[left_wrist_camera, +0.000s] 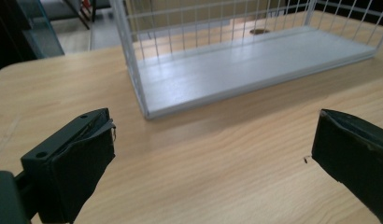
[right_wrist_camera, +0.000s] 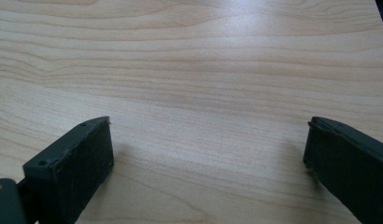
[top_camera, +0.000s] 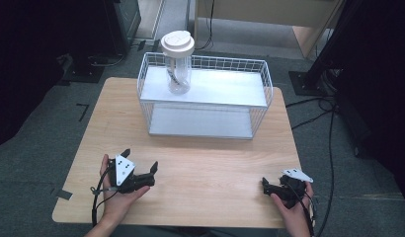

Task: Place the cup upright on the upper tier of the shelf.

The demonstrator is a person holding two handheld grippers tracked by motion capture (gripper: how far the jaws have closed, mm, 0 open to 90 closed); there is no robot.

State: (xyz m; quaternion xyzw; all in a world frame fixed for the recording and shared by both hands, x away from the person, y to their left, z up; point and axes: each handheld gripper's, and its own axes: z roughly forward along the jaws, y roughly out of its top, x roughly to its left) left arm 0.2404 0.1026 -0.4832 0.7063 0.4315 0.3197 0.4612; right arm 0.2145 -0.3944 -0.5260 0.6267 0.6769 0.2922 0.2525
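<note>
The left gripper (top_camera: 140, 168) rests low over the near-left part of the wooden table (top_camera: 205, 163), held by the person's left hand (top_camera: 116, 197); its jaws stand wide apart and hold nothing, with bare wood between them in the left gripper view; a grey three-cornered plate sits on its top.

The right gripper (top_camera: 264, 183) is at the near-right part of the table, held by the right hand (top_camera: 289, 207); in the right gripper view its two black jaws are also spread wide, with only wood grain between them, and they grip nothing.

Ahead of both grippers, on the far half of the table, stands a white wire rack (top_camera: 260, 98) with two grey shelves; in the left gripper view its lower shelf (left_wrist_camera: 255, 65) lies just beyond the left gripper's jaws, a little to the right, and the near corner post of the wire rises ahead of the left jaw.

On the upper shelf (top_camera: 225, 86), toward its left end and so more in front of the left gripper than the right one, stands a clear jar (top_camera: 179, 74), upright, with a wide white lid (top_camera: 177, 43); something thin is inside it, but I cannot tell what it is.

Black cables lie on the grey floor (top_camera: 339, 163), to the right of the right gripper.
</note>
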